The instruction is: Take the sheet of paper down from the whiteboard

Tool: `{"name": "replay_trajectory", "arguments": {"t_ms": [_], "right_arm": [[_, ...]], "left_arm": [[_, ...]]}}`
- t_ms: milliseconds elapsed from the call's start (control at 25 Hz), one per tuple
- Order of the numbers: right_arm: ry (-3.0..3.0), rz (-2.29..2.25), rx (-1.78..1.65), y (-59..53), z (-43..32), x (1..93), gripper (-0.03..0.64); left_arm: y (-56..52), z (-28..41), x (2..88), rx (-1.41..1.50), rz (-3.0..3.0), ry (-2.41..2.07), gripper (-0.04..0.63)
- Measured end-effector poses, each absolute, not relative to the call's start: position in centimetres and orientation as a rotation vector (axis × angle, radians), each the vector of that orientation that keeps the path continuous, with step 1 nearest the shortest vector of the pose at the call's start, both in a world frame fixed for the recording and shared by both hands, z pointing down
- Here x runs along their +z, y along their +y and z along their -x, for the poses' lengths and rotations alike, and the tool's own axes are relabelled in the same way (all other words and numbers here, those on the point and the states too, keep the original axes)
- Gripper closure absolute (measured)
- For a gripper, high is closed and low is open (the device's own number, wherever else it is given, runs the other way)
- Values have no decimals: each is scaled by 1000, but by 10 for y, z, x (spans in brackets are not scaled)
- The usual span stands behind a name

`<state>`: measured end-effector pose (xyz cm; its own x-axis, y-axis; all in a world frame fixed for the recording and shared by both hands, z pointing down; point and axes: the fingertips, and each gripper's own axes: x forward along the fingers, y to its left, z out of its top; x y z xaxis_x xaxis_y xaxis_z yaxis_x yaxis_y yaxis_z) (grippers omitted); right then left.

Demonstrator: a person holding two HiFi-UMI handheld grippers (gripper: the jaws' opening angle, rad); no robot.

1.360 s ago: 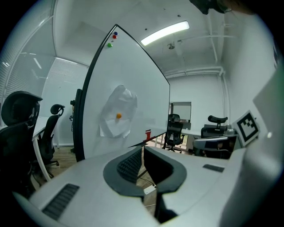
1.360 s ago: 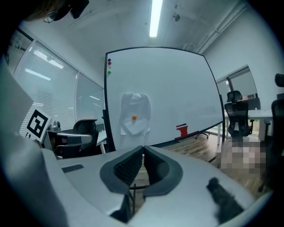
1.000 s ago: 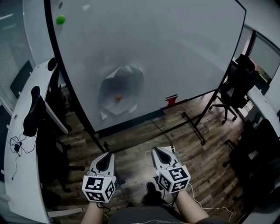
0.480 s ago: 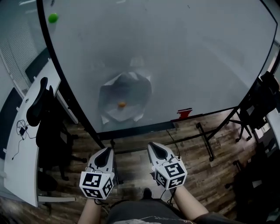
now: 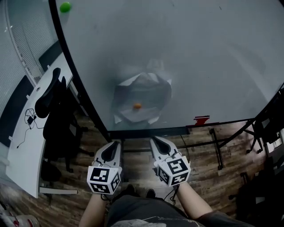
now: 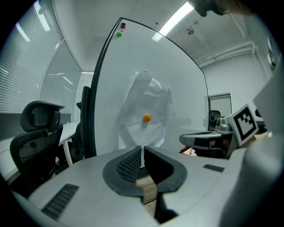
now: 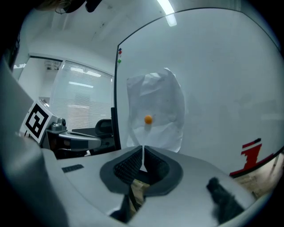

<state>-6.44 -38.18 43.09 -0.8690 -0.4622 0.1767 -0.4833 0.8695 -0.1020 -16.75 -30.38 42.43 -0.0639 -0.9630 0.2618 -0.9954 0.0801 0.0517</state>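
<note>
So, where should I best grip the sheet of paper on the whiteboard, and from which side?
Its bottom edge, near the lower left corner, coming from below. The sheet of paper is crumpled and an orange magnet pins only its middle to the whiteboard, so that edge looks free.

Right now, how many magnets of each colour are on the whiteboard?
Orange magnet: 1
Green magnet: 1
Red magnet: 1
Blue magnet: 1
Total: 4
</note>
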Motion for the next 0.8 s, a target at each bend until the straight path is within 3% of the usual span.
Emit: {"name": "replay_trajectory", "arguments": {"t_ms": [560, 680, 800], "right_arm": [[-2809, -895, 191, -424, 88, 428, 592], [-2802, -910, 186, -430, 92, 429, 592], [-2800, -917, 179, -434, 96, 428, 592]], "left_arm": [[-366, 225, 455, 186, -1989, -2048, 561], [-377, 231, 457, 152, -1993, -2041, 459], [-385, 233, 460, 161, -2009, -2022, 456]]}}
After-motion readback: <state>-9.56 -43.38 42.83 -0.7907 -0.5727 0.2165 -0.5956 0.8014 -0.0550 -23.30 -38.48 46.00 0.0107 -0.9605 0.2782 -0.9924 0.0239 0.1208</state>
